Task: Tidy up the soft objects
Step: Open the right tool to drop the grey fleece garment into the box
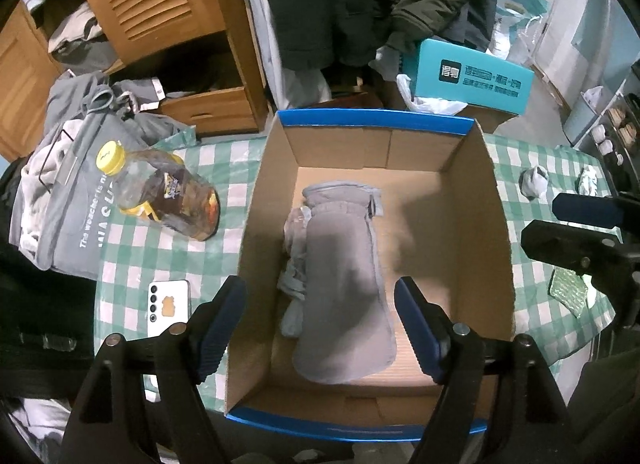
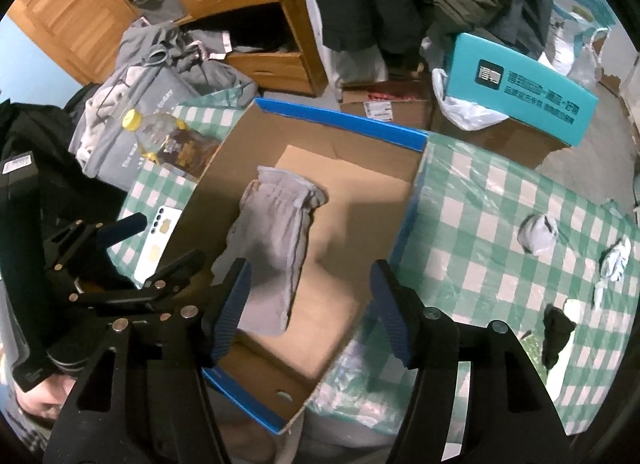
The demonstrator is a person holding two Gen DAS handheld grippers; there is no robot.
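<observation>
Grey cloth [image 1: 344,284] lies in the box [image 1: 480,224], both claws wide and empty.
Left claw [image 1: 320,328] and right claw [image 2: 308,312] hover above; dropping lower could snag the cloth or box wall.

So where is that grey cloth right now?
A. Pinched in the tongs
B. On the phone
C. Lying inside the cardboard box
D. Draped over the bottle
C: the grey cloth lies on the floor of the box, with both tongs open above it.
</observation>
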